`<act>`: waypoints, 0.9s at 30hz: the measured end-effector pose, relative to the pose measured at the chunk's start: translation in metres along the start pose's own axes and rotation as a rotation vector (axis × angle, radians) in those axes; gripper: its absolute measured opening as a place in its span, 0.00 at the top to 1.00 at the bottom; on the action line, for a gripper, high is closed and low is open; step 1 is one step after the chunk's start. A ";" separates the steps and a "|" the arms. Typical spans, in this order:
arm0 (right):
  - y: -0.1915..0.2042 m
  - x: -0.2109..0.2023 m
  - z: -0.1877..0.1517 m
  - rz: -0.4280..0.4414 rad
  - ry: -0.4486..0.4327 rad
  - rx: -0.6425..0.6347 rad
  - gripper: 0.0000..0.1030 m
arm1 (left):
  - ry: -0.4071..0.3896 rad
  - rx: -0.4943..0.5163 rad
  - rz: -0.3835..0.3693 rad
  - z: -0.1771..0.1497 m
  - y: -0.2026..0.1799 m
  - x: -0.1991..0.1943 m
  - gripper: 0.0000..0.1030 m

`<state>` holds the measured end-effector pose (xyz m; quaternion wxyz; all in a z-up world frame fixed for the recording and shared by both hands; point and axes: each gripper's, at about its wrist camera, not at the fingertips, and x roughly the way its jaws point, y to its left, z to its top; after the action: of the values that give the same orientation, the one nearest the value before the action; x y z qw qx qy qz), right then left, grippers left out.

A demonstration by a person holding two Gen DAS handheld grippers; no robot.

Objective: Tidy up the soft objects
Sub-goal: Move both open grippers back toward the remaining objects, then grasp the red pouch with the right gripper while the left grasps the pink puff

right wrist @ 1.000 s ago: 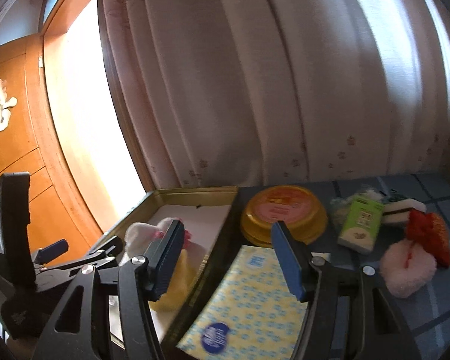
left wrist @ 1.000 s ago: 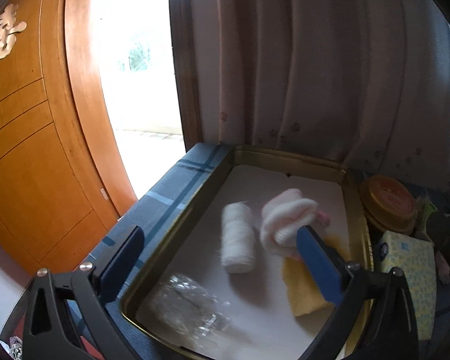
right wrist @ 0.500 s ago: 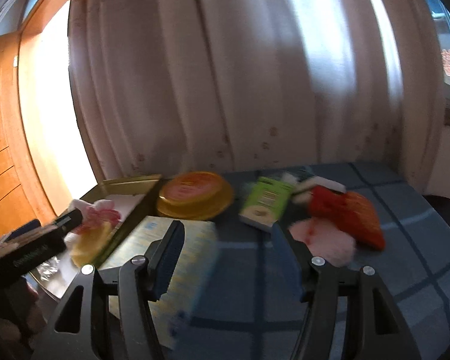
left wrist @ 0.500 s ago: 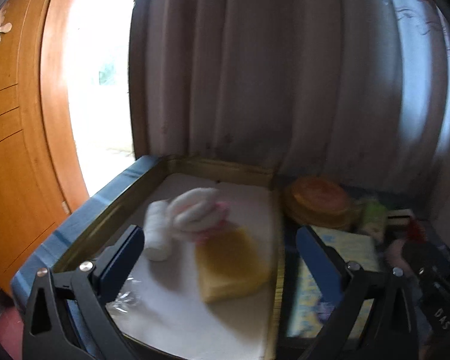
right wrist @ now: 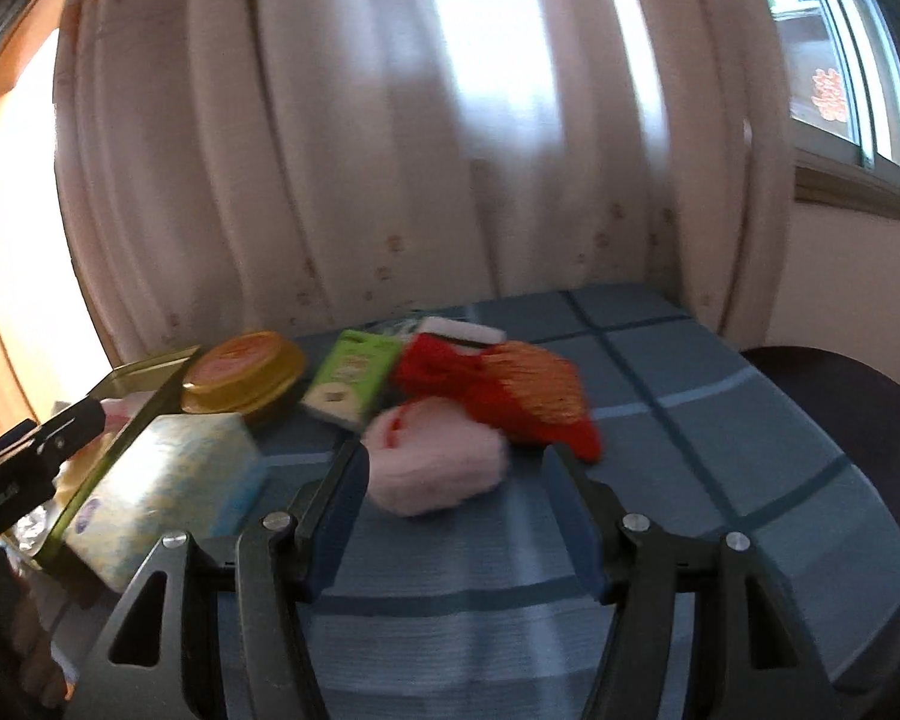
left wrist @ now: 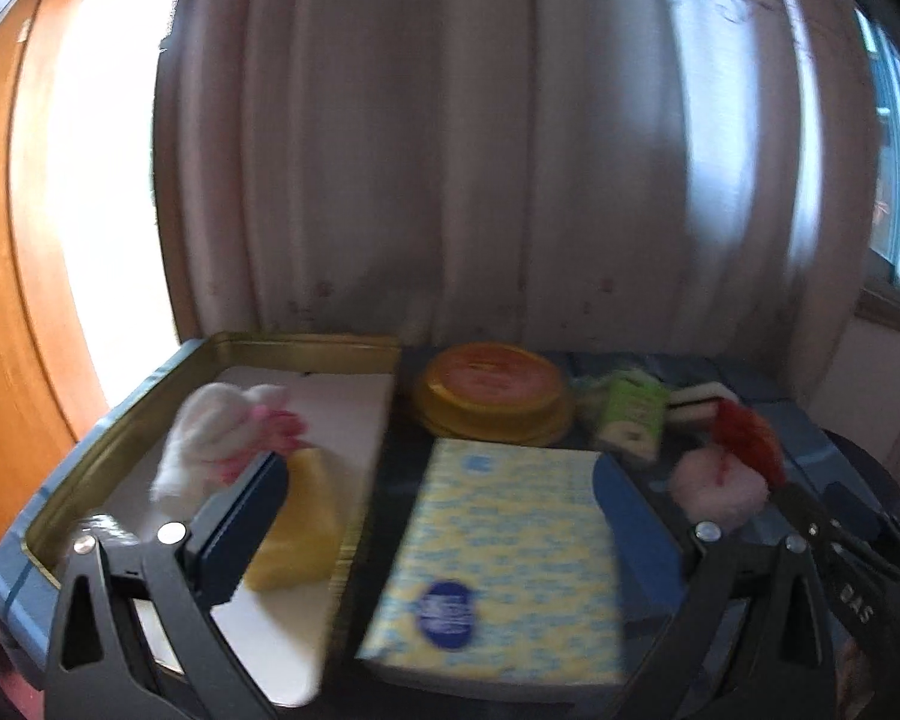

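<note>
Both views are smeared by motion blur and bent by fisheye, with black corners. Daylight burns white through the bright doorway opening (left wrist: 108,192) at left and glows through the pale pleated fabric curtain (right wrist: 426,138), leaving the blue checked table (right wrist: 720,420) dim and softly shadowed.

Legible lettering is scarce, as both views are blurred. White capitals reading "DAS" run along the black body of the other handheld gripper (left wrist: 858,606) at the lower right edge of the left wrist view. The yellow-and-white patterned tissue pack (left wrist: 504,564) bears a round dark blue logo whose text cannot be read. A red paper-cut ornament (right wrist: 828,97) on the window pane resembles a Chinese character, too small to identify.
</note>
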<state>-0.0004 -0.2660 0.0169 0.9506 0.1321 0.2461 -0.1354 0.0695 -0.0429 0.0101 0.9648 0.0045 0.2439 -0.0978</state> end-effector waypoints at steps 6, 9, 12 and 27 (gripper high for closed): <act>-0.024 0.003 0.005 -0.025 0.015 0.017 0.39 | 0.004 0.056 -0.069 0.000 -0.036 -0.001 0.00; -0.035 0.007 0.010 -0.023 0.031 0.028 0.39 | 0.008 0.095 -0.098 -0.001 -0.054 0.000 0.00; -0.046 0.014 0.018 -0.016 0.056 0.046 0.39 | 0.016 0.134 -0.136 -0.001 -0.072 0.000 0.00; -0.060 0.110 0.059 0.168 0.325 0.062 0.39 | 0.154 0.188 -0.235 -0.005 -0.119 0.023 0.00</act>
<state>0.0984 -0.3616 0.0002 0.9017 0.2018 0.3803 -0.0399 0.0645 -0.1636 -0.0008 0.9204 0.0737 0.3059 -0.2319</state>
